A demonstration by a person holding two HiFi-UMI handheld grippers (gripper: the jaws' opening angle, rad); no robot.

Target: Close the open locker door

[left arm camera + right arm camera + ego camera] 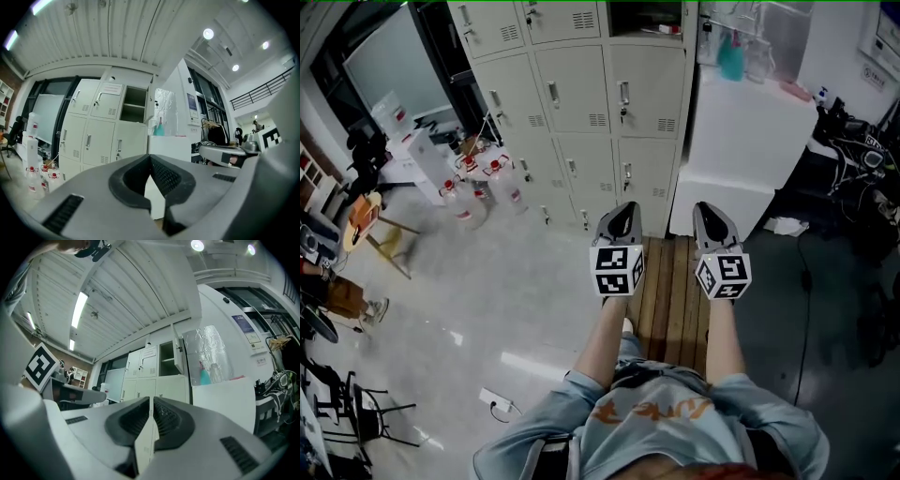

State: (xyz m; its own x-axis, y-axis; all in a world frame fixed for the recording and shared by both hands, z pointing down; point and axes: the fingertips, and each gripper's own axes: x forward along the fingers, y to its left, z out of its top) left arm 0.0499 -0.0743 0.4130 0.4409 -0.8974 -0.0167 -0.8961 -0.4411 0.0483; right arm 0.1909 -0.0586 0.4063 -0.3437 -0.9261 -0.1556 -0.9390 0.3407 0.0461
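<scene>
Your left tool (624, 206) and right tool (704, 206) are closed and hold nothing. The locker door (181, 357) hangs open just beside the white box (741, 141). Walk closer, then push its flat front.

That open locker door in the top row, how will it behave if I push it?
The locker door looks like thin sheet metal, so probably light and stiff. It stands ajar beside its open compartment, so it likely swings on hinges, perhaps rebounding if shoved hard.

The open locker compartment (643, 17) is cut off by the head view's top edge, upper part unseen
</scene>
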